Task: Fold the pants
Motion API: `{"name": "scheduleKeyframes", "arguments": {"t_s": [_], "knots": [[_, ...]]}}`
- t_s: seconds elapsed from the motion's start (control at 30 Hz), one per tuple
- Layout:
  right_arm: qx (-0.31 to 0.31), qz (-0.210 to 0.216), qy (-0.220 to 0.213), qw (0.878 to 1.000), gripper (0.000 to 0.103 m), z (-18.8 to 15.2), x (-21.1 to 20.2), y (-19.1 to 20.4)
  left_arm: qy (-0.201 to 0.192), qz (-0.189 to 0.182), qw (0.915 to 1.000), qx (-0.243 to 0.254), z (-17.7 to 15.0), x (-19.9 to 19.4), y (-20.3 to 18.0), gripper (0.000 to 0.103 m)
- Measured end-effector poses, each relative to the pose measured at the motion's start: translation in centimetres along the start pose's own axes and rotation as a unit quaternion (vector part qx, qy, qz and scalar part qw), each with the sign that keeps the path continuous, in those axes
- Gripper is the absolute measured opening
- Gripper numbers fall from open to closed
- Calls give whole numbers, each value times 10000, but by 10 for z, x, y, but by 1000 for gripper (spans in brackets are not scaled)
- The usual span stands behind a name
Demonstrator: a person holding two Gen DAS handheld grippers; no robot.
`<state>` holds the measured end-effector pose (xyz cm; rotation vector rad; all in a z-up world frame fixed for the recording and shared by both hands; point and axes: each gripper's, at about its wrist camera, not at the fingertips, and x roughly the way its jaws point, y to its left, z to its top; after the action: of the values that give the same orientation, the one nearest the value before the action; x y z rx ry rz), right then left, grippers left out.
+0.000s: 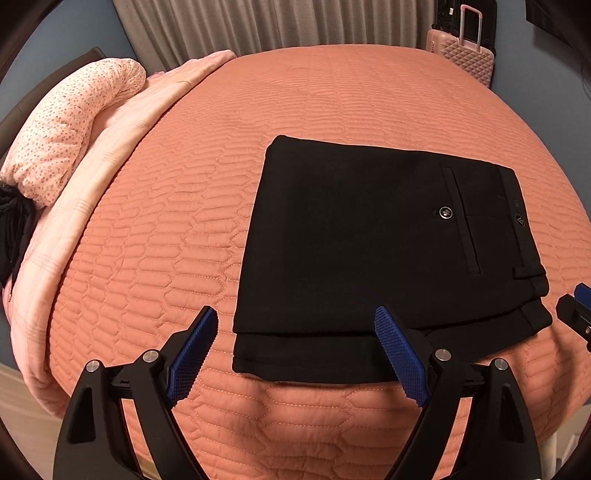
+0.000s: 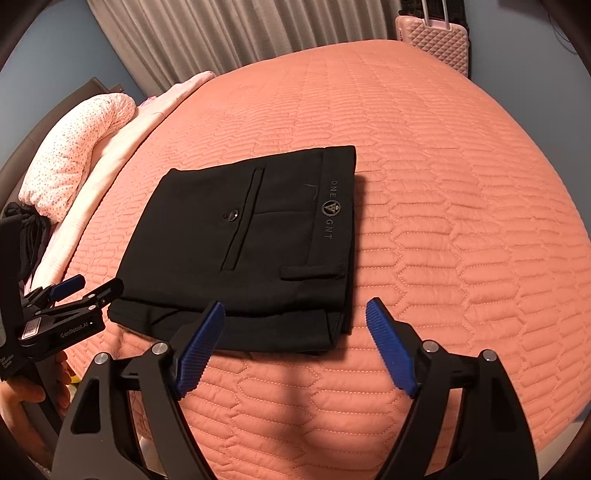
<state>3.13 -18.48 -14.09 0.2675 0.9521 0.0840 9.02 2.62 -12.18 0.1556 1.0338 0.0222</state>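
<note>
the black pants (image 1: 373,240) lie folded into a compact stack on the quilted bedspread (image 1: 166,221), just ahead of both tools. the left gripper (image 1: 295,354) and right gripper (image 2: 295,347) hover spread and empty near its closest edge, so the folding looks done.

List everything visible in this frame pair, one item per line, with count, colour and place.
pants: one, black, folded flat on the bedspread, pocket button and waistband logo facing up.
bedspread: one, orange quilted, covering the bed.
blanket: one, pale pink, folded along the bed's left side.
pillow: one, pink dotted, on the blanket.
suitcase: one, pink, beyond the bed's far corner.
curtain: grey, behind the bed.
left hand-held gripper: black with blue pads, open, near the pants' near edge.
right hand-held gripper: the same, open, holding nothing.
</note>
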Motion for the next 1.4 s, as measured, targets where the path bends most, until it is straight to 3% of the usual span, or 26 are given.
{"name": "scheduleKeyframes", "arguments": {"t_s": [0.2,0.27,0.37,0.53,0.63,0.67,0.73,0.93,1.03,1.1,1.13,1.17,1.27,1.33,1.4], "knots": [[12,-42,-14,10000,82,3,-2,-9,36,-77,9999,-106,-6,3,18,86],[35,9,-9,10000,86,5,0,-17,157,-487,9973,-526,-6,11,43,86],[358,277,124,9989,86,11,14,-32,481,-1151,9847,-1215,-4,36,81,86],[845,776,339,9928,86,20,44,-52,684,-1637,9702,-1649,5,75,110,86],[1214,1146,560,9844,86,18,68,-65,776,-2285,9510,-1934,6,95,114,86],[1287,1214,577,9825,88,16,72,-68,789,-2321,9480,-2032,7,100,114,86],[1358,1400,464,9797,90,15,75,-71,651,-2485,9454,-2003,10,103,110,92],[1478,1964,378,9686,90,17,82,-74,614,-2961,9420,-1455,26,113,80,92],[1277,2082,491,9685,79,22,94,-62,594,-2758,9525,-1147,34,117,65,92],[970,1807,509,9774,67,25,98,-50,554,-2848,9497,-1178,38,116,66,91],[948,1731,517,9790,49,26,100,-49,539,-2906,9469,-1264,38,116,69,88],[1017,1799,499,9771,39,27,100,-51,555,-2897,9455,-1381,38,117,75,76],[748,1731,338,9815,27,33,89,-40,572,-2930,9403,-1633,38,117,86,49],[570,1708,201,9835,25,42,80,-30,521,-3017,9372,-1669,43,112,90,35],[391,1658,34,9854,24,50,71,-21,352,-3012,9407,-1522,51,101,87,19]]}}
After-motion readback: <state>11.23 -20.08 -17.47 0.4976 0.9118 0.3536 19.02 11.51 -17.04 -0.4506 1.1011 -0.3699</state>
